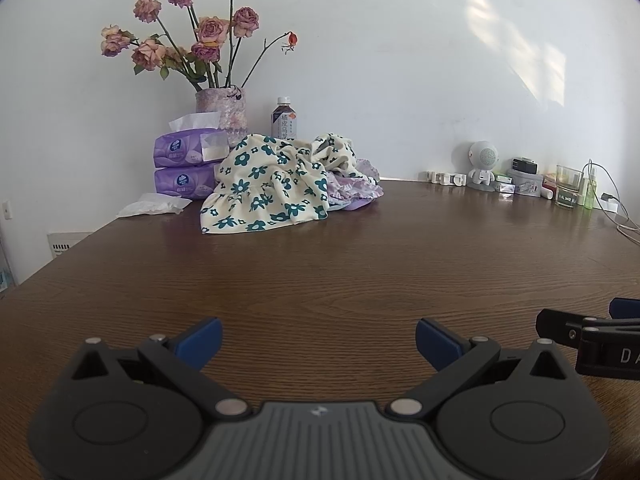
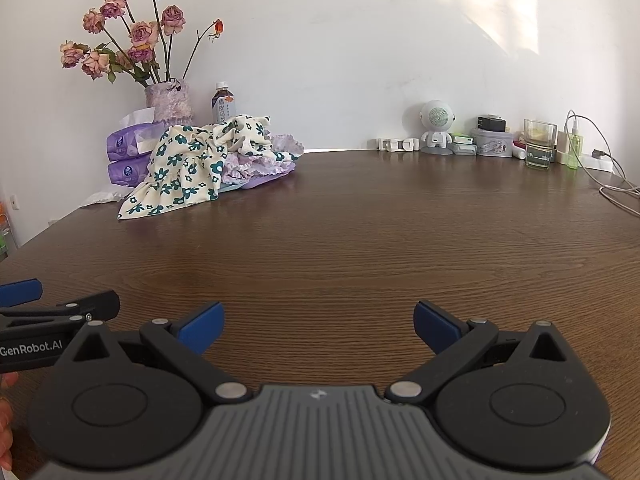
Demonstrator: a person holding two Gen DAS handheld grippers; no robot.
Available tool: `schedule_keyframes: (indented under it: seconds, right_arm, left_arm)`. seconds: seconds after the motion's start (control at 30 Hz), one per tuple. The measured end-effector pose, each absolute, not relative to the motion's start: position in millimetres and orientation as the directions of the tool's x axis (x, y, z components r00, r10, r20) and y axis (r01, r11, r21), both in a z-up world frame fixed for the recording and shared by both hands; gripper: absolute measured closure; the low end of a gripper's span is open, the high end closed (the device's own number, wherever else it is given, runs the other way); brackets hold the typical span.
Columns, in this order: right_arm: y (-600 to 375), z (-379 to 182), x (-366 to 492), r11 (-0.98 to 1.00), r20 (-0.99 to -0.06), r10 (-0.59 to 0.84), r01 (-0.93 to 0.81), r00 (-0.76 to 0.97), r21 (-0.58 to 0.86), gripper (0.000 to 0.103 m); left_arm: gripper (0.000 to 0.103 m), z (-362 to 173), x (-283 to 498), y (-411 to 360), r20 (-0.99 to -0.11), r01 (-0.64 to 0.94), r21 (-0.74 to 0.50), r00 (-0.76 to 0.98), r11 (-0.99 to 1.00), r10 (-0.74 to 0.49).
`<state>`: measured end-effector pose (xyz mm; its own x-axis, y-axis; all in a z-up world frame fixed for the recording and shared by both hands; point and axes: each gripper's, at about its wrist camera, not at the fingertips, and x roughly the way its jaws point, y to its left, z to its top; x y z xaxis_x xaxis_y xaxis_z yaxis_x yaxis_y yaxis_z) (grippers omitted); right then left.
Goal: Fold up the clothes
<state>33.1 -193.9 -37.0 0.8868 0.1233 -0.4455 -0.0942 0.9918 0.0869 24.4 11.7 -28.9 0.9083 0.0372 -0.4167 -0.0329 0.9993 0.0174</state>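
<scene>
A cream garment with dark green flowers [image 1: 268, 184] [image 2: 180, 168] lies crumpled at the far left of the brown wooden table [image 1: 340, 264] [image 2: 360, 232]. A lilac frilled garment [image 1: 352, 190] [image 2: 260, 164] sits heaped against its right side. My left gripper [image 1: 319, 342] hovers low over the near table edge, open, with nothing between its blue pads. My right gripper [image 2: 319, 326] is level with it on the right, also open and holding nothing. Each gripper shows at the edge of the other's view. Both are far from the clothes.
Behind the clothes stand a vase of dried roses [image 1: 222, 114], two purple tissue packs [image 1: 188, 168] and a drink bottle [image 1: 284, 118]. At the far right are a small white robot figure [image 2: 436, 128], boxes, a glass [image 2: 540, 144] and cables [image 2: 612, 188].
</scene>
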Motion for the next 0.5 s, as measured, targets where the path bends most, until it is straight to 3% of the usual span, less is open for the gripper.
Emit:
schedule_keyframes:
  seconds: [0.5]
  right_arm:
    - [-194.4, -36.7, 32.8, 0.99, -0.446, 0.133, -0.101, 0.885, 0.093, 0.0]
  left_arm:
    - [0.0, -28.8, 24.2, 11.2, -0.415, -0.031, 0.026, 0.909, 0.999, 0.039]
